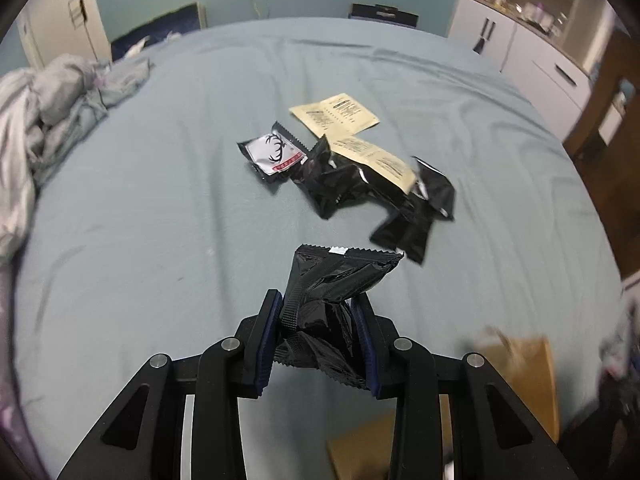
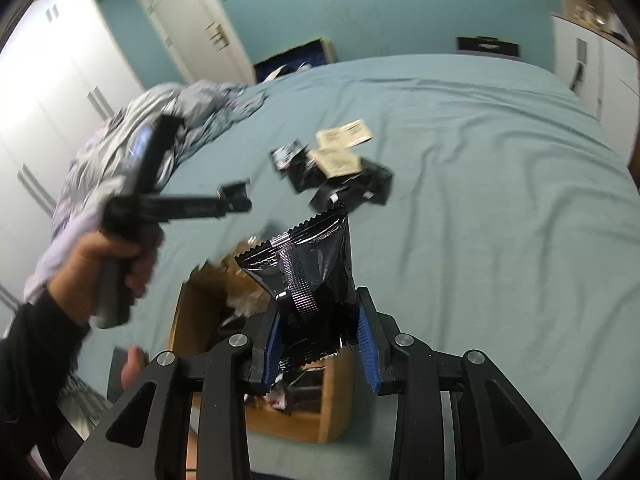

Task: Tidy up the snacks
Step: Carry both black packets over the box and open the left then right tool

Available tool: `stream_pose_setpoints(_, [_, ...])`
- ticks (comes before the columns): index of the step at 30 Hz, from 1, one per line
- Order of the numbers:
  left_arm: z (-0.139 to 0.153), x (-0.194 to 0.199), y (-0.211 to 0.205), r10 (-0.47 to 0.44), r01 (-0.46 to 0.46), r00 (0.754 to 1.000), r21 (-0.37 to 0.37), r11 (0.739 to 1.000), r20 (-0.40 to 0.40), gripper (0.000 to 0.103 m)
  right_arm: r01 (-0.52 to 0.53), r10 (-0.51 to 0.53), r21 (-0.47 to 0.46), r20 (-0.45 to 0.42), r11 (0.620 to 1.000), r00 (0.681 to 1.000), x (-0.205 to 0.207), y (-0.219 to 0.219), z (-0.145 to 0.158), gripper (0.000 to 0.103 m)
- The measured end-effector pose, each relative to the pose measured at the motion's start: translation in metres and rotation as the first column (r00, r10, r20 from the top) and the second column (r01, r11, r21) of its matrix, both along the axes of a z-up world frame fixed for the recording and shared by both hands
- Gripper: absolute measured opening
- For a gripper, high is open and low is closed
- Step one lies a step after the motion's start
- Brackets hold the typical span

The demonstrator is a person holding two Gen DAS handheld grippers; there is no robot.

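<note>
My left gripper (image 1: 317, 304) is shut on a crumpled black snack packet (image 1: 332, 292) and holds it above the bed. It also shows in the right wrist view (image 2: 234, 198), blurred, in the person's left hand. My right gripper (image 2: 320, 300) is shut on another black snack packet (image 2: 310, 264), held upright over a brown cardboard box (image 2: 304, 412). A pile of black packets (image 1: 360, 188) and two beige sachets (image 1: 336, 114) lies mid-bed; one packet has a white antler label (image 1: 274, 152). The pile also shows in the right wrist view (image 2: 340, 168).
The teal bedsheet (image 1: 160, 220) covers the bed. Crumpled grey bedding (image 1: 48, 120) lies at the left. The cardboard box (image 1: 516, 384) sits at the near right edge. White cabinets (image 1: 532, 48) stand at the right, wardrobes (image 2: 60, 100) at the left.
</note>
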State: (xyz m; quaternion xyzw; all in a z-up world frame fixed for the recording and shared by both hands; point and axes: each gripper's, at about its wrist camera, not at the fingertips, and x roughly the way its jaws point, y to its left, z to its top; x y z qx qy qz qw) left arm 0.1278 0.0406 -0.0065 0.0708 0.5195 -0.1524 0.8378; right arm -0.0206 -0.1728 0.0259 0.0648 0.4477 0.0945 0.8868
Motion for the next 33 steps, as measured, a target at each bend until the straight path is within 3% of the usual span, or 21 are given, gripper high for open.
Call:
stream_pose_setpoints(5, [0.012,-0.037,0.004,0.007,-0.007,1.000,-0.002,1.000,-0.003,0.034,-0.020,0.020,-0.034,-0.008,0.999,1.000,0.012,0.000,0.004,0.032])
stream_pose_setpoints(12, [0.015,-0.110,-0.016,-0.099,0.099,0.995,0.008,0.995,-0.017,0.036,-0.028,0.028,-0.029,0.023,0.999,0.999,-0.005,0.005,0.008,0.032])
stream_pose_setpoints(17, [0.009,-0.128,-0.026,-0.126,0.126,0.992,0.016,0.992,-0.030,0.039,-0.046,0.048,-0.049,0.033,0.998,0.998,-0.014,0.012,0.006,0.032])
stream_pose_setpoints(20, [0.009,-0.133,-0.029,-0.137,0.137,0.990,0.023,0.990,-0.019,0.062,-0.061,0.064,-0.070,0.039,0.996,0.997,-0.017,0.017,0.006,0.032])
stream_pose_setpoints(22, [0.013,-0.135,-0.029,-0.124,0.123,0.992,0.055,0.991,0.024,0.077,-0.067,0.070,-0.081,0.040,0.994,0.997,-0.017,0.021,0.006,0.032])
stream_pose_setpoints(29, [0.018,-0.120,-0.002,0.031,-0.036,0.997,0.065,0.997,0.069,0.077,-0.063,0.065,-0.096,0.021,0.993,0.998,-0.018,0.027,0.007,0.035])
stream_pose_setpoints(33, [0.020,-0.111,0.015,0.122,-0.126,0.990,0.050,0.991,0.076,0.077,-0.118,0.119,-0.077,0.018,0.990,0.993,-0.022,0.038,0.010,0.038])
